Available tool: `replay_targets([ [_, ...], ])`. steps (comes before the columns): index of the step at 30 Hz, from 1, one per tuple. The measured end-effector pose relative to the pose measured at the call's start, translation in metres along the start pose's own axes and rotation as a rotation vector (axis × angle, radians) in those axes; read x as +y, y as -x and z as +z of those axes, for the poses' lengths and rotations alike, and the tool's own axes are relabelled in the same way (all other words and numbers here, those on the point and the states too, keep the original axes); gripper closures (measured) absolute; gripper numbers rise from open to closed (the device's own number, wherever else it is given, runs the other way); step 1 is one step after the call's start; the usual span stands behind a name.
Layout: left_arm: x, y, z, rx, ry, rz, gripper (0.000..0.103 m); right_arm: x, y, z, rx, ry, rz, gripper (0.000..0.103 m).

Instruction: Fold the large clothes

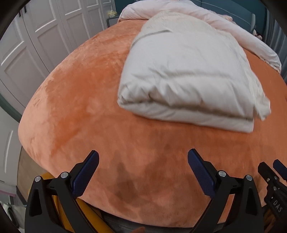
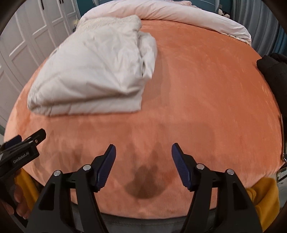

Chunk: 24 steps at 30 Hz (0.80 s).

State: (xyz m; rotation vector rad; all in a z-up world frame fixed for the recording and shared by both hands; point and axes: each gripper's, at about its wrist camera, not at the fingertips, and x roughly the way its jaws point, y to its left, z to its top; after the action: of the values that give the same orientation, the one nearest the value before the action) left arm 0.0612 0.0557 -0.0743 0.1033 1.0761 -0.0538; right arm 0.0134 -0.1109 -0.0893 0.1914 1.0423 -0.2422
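Left gripper (image 1: 143,161): jaws spread wide, nothing between the pads, only bare orange bed cover (image 1: 75,100) seen beneath. Right gripper (image 2: 143,154): jaws parted, also empty, held just beside the left one above the near edge of the bed. No earlier view is given, so only the present gap is noted.

Folded pale garment (image 1: 188,77) is lain ahead and to the right of the left gripper, ahead and to the left of the right gripper (image 2: 93,71), well apart from both. It looks already folded into a thick bundle; one side is seen bunched and loose.

Risks, judged: the bunched side could be caught by a pad and the fold pulled open if approached carelessly; puffy layers could slip from a shallow pinch; the plush cover could be pinched together with the garment. Frames are blurred, so edges are hard to place.

A dark black garment (image 2: 272,66) is seen far right of the right gripper. A pink duvet (image 1: 179,12) is heaped at the far end of the bed. White panelled wardrobe doors (image 1: 35,35) stand to the left; yellow sleeve (image 2: 263,197) shows near the camera.
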Motion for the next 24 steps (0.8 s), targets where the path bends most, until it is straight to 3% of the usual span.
replay_targets([
  [15, -0.006, -0.021, -0.033, 0.035, -0.021, -0.004, 0.006, 0.027, -0.013, -0.032, 0.039, 0.069, -0.009, 0.037],
  [24, -0.007, -0.025, -0.042, 0.003, -0.025, -0.007, 0.005, 0.035, -0.019, -0.040, 0.019, 0.091, -0.021, 0.028],
])
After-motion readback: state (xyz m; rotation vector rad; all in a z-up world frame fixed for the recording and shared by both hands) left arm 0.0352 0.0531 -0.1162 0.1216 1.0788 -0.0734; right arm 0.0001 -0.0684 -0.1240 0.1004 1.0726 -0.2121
